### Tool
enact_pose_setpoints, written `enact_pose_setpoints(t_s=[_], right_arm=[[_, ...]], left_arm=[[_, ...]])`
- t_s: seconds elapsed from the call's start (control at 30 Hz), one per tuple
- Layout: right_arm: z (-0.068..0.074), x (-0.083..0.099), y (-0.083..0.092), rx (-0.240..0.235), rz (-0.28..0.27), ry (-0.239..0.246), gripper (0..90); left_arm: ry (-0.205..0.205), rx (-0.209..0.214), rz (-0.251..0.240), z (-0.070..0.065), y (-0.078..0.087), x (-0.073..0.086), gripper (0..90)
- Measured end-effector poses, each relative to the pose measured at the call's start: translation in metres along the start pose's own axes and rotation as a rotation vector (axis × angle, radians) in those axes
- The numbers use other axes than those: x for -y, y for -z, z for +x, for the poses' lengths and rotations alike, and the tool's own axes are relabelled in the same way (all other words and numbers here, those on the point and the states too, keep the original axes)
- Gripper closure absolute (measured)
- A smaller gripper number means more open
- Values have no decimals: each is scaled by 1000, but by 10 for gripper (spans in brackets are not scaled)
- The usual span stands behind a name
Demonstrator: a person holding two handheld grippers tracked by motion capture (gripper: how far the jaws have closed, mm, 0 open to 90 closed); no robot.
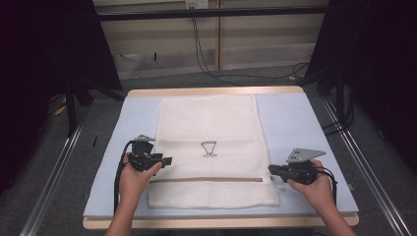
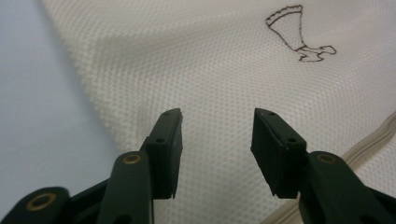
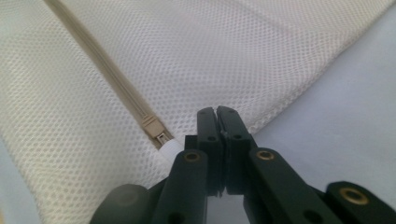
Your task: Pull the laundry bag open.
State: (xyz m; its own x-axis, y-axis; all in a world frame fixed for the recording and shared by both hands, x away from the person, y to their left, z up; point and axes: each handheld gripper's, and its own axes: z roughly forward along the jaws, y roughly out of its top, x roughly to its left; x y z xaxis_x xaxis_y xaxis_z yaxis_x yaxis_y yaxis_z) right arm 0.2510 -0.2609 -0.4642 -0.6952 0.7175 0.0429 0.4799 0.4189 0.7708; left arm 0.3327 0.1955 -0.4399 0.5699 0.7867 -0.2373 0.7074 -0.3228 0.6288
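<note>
A cream-white mesh laundry bag with a beige zipper lies flat on the pale blue table. The left gripper hovers over its left edge, jaws spread, nothing between them. The right gripper is pressed together beside the white zipper pull.
</note>
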Motion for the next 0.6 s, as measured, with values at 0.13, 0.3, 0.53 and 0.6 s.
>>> enact_pose_setpoints(t_s=[0.13, 0.3, 0.53, 0.6], right_arm=[[4, 4, -1, -19, -5, 22, 900], [9, 9, -7, -38, -9, 48, 900], [10, 9, -11, -34, -14, 74, 900], [9, 10, -10, -34, -10, 67, 900]], left_arm=[[-14, 53, -4, -15, -3, -5, 475], [-99, 94, -36, -31, -9, -10, 384], [-110, 154, -30, -47, -21, -17, 367], [-97, 179, -27, -53, -24, -20, 385]])
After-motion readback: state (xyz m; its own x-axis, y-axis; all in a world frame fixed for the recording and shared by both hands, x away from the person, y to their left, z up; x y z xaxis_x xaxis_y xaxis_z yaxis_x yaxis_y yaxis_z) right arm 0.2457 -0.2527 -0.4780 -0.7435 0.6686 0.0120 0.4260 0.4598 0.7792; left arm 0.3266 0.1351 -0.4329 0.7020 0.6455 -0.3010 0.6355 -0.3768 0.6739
